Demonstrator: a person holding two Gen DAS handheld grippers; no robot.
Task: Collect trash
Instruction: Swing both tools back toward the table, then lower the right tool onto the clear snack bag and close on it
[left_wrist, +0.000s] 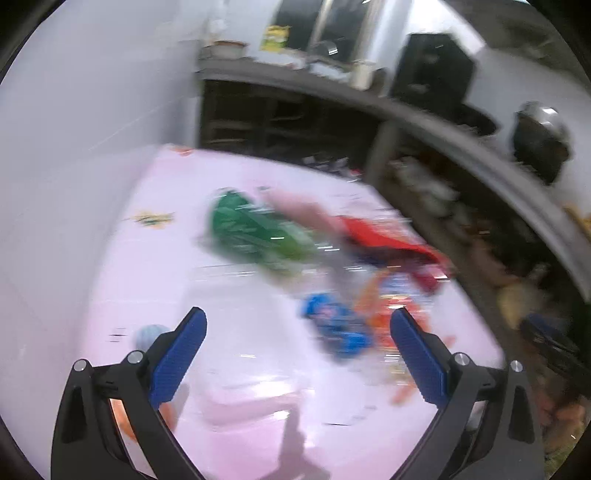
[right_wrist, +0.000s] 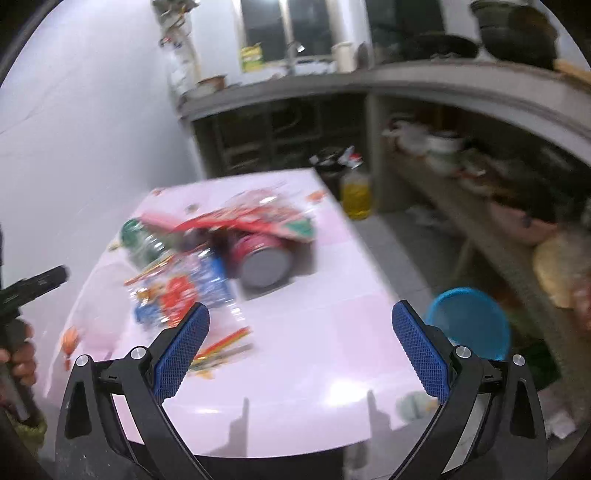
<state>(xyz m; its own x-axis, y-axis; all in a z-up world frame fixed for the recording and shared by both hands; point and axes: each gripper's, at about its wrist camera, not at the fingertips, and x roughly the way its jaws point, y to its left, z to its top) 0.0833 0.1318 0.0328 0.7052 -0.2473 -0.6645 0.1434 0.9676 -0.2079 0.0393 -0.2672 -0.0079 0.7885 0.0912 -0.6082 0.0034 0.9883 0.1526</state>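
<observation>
A pile of trash lies on a pink table (left_wrist: 155, 266). In the left wrist view I see a green packet (left_wrist: 251, 229), a red wrapper (left_wrist: 384, 236), a blue wrapper (left_wrist: 336, 328) and orange wrappers (left_wrist: 388, 306). My left gripper (left_wrist: 298, 332) is open and empty, above the table in front of the blue wrapper. In the right wrist view a red can (right_wrist: 258, 254) lies on its side among the wrappers, with a green bottle (right_wrist: 142, 240) to its left. My right gripper (right_wrist: 301, 325) is open and empty over the table's (right_wrist: 332, 350) near part. Both views are blurred.
A blue bin (right_wrist: 469, 325) stands on the floor right of the table. A yellow oil bottle (right_wrist: 356, 195) stands beyond the table's far corner. A concrete counter with shelves of dishes (right_wrist: 443, 147) runs along the back and right. A white wall (left_wrist: 92, 110) borders the table's left.
</observation>
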